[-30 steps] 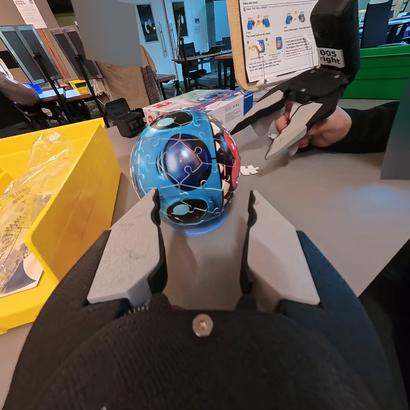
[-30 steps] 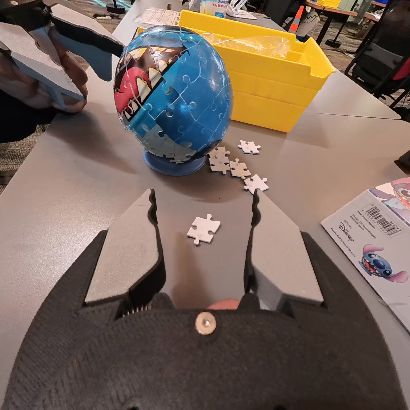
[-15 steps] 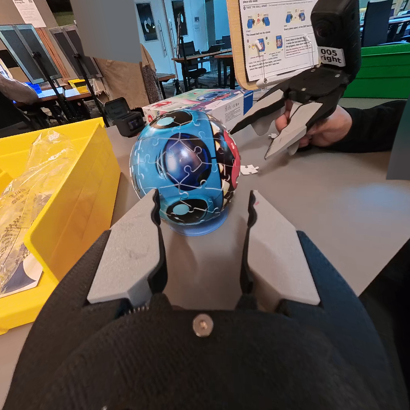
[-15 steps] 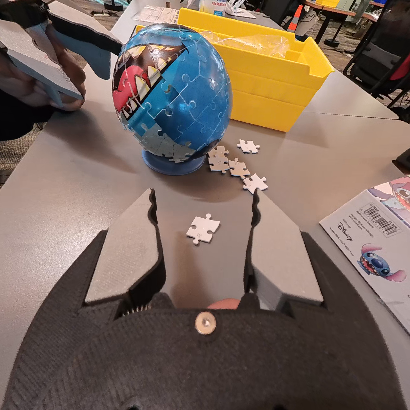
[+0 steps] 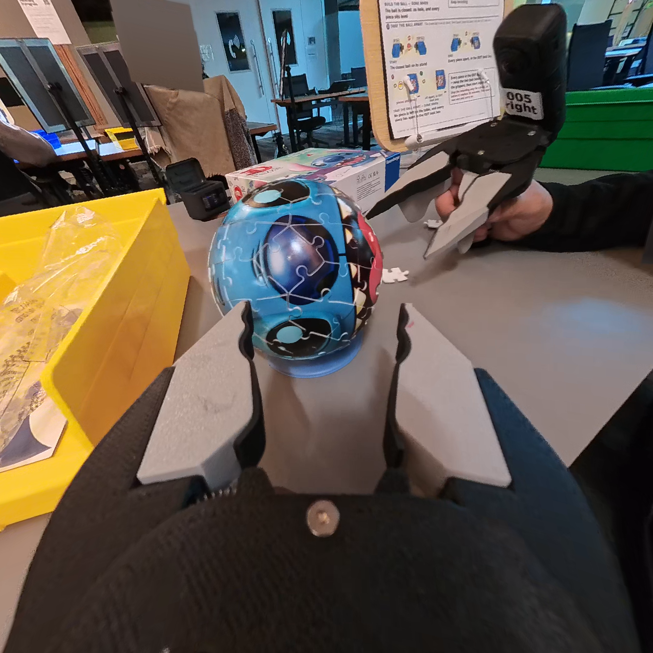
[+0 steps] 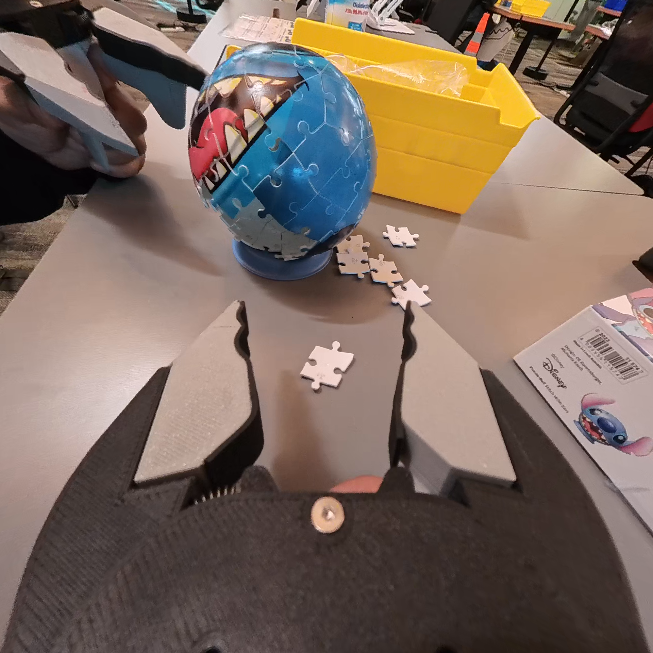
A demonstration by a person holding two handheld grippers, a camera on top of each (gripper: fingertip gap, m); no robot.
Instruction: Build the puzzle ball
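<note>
The blue puzzle ball (image 5: 296, 272) stands on a round blue stand (image 5: 314, 364) on the grey table; it also shows in the right wrist view (image 6: 282, 155). My left gripper (image 5: 323, 314) is open and empty just in front of the ball. My right gripper (image 6: 323, 311) is open and empty, above a white loose piece (image 6: 327, 364) that lies face down. Several more loose pieces (image 6: 381, 265) lie beside the stand. The right gripper also shows in the left wrist view (image 5: 399, 229), the left one in the right wrist view (image 6: 162, 116).
A yellow bin (image 5: 106, 318) with a clear plastic bag (image 5: 42, 282) stands left of the ball; it also shows in the right wrist view (image 6: 441, 134). The puzzle's box (image 5: 318, 176) lies behind the ball. An instruction board (image 5: 434, 60) stands at the back. The white loose piece (image 6: 327, 364) is about 5 cm from my right fingertips. The left camera catches it too, in the left wrist view (image 5: 390, 275).
My right gripper has drifted slightly, so the ball sits a little higher and more to the right in its view. Both grippers stay open.
</note>
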